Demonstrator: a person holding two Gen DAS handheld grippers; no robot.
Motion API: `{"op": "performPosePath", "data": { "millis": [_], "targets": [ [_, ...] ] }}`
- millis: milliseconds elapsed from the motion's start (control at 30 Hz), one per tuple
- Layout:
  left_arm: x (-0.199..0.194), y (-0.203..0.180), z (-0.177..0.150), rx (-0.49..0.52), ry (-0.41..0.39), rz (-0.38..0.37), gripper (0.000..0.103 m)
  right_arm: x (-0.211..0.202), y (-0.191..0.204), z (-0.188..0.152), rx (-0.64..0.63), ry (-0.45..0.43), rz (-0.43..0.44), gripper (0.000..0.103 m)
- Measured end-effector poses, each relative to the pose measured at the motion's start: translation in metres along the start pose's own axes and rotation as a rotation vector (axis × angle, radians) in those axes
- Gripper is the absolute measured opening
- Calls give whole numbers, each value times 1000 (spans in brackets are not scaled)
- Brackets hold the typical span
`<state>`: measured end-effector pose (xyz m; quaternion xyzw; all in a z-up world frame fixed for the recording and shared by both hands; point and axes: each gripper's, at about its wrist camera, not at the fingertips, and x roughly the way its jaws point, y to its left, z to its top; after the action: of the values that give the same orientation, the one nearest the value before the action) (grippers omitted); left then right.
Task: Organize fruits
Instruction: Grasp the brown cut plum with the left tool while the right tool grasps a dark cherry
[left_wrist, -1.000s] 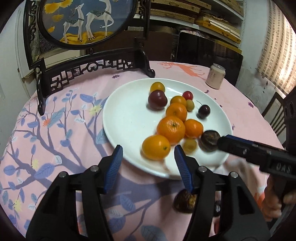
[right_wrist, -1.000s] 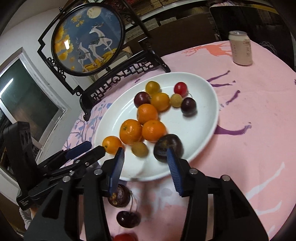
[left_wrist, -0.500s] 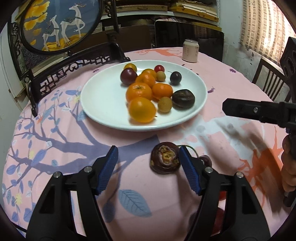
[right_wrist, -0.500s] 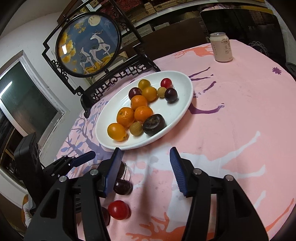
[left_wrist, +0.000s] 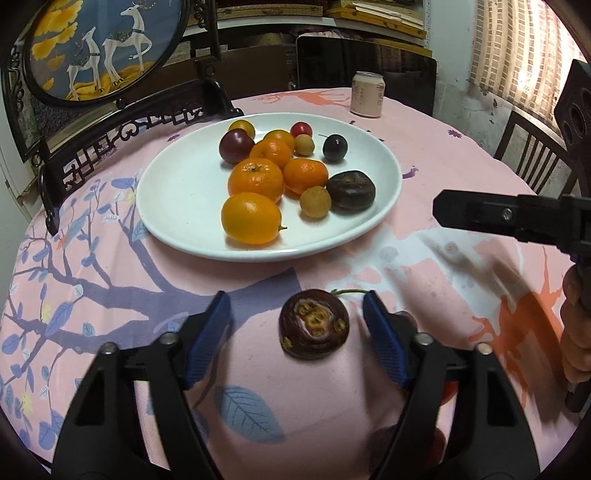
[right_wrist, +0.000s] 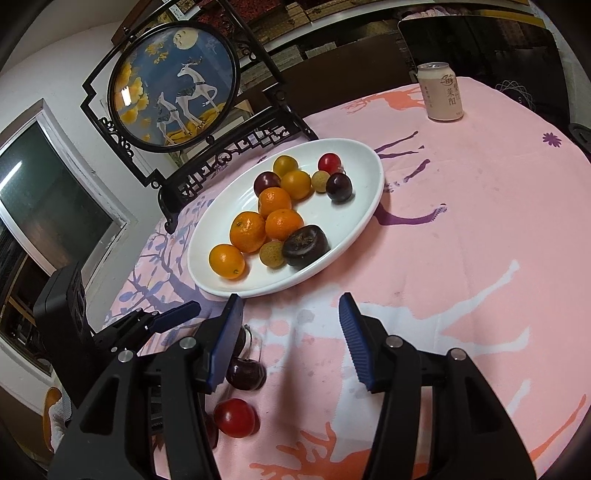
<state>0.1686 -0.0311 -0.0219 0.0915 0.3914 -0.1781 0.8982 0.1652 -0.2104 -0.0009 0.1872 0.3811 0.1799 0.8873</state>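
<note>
A white plate (left_wrist: 177, 192) (right_wrist: 354, 225) holds several fruits: oranges (left_wrist: 255, 179), plums, small yellow fruits and a dark wrinkled passion fruit (left_wrist: 351, 191) (right_wrist: 306, 245). My left gripper (left_wrist: 295, 332) is open, its blue fingers either side of a second passion fruit (left_wrist: 314, 324) lying on the pink tablecloth, not touching it. My right gripper (right_wrist: 290, 339) is open and empty above the cloth, near the plate's front rim. A dark cherry (right_wrist: 245, 374) and a red fruit (right_wrist: 234, 417) lie on the cloth by its left finger.
A black framed deer screen (left_wrist: 103, 48) (right_wrist: 173, 81) stands behind the plate. A drink can (left_wrist: 366, 94) (right_wrist: 440, 91) stands at the table's far side. A chair (left_wrist: 535, 162) is at the right edge. The right gripper's finger (left_wrist: 480, 214) shows in the left wrist view.
Both grippers have pulled back from the plate. The right gripper has left a passion fruit on the plate. The left gripper now brackets the passion fruit on the cloth.
</note>
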Motion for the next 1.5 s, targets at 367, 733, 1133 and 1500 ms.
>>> {"op": "performPosePath", "data": {
  "millis": [367, 733, 1133, 1500],
  "targets": [
    [4, -4, -5, 26, 51, -37, 40, 1, -1, -1, 0, 7, 4, 55],
    [-5, 43, -8, -126, 28, 114, 40, 17, 36, -24, -193, 128, 11, 55],
    [1, 44, -11, -121, 52, 118, 40, 40, 55, -47, -318, 184, -25, 32],
    [-24, 45, -3, -148, -38, 96, 40, 12, 46, -29, -247, 88, 28, 31]
  ]
}}
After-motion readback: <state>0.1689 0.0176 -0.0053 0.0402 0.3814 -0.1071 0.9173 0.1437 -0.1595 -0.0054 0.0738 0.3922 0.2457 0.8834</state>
